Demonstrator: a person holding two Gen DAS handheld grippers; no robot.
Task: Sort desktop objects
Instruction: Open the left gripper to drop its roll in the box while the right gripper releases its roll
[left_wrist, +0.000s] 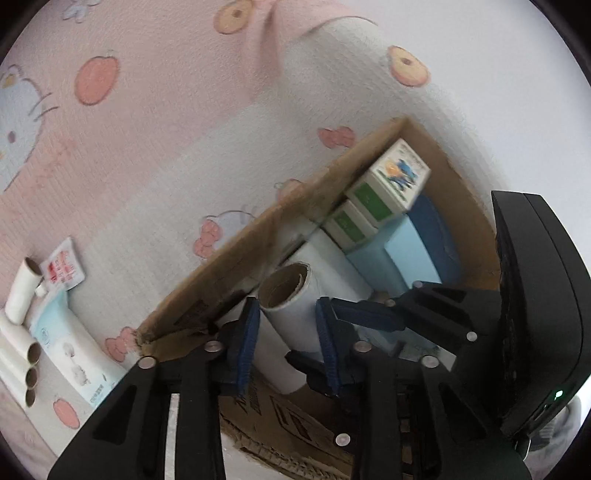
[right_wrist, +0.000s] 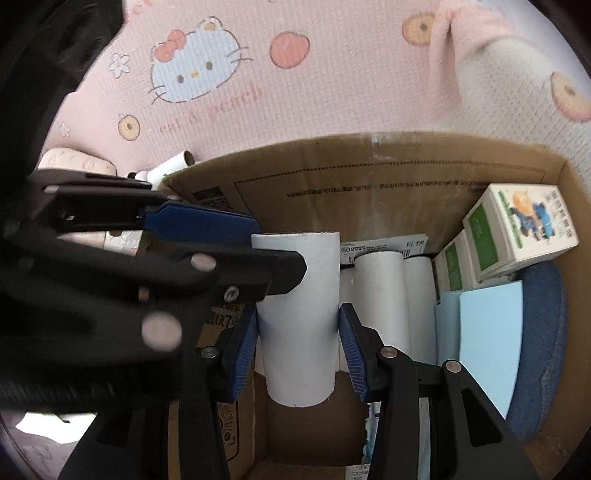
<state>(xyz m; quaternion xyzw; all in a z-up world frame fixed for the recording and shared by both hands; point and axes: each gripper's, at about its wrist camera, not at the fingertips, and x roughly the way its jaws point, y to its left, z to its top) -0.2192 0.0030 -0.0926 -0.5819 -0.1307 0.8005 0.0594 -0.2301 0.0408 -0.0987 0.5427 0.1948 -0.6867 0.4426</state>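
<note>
while both tongs reach down into the cardboard box (right_wrist: 369, 177), one white paper tube (right_wrist: 299, 317), smooth, matte and round with a brown cardboard core, stands between the blue ribbed pads (right_wrist: 352, 354) of the right gripper (right_wrist: 298, 354). its pads press on the tube's sides, so the tube is held. the left gripper (left_wrist: 286, 343) crosses in from the left of the right tongs; its pads stand either side of the same tube near its open end, narrowly apart, and whether they touch it i cannot tell.

just beyond and right of the held tube lie more white rolls (right_wrist: 384, 295), side by side in the box. further right sit pale blue flat blocks (right_wrist: 487, 339), a dark blue round fabric pad (right_wrist: 543, 343), and white cartons with green panels (right_wrist: 517, 229) bearing a blue-and-orange cartoon figure; their print is too small to read.

outside the box, left of the left tongs, more empty tubes (left_wrist: 22, 350) and a red-and-white sachet (left_wrist: 62, 271) lie on a pink ribbed cloth (right_wrist: 314, 99) printed with a cat face and peaches.
</note>
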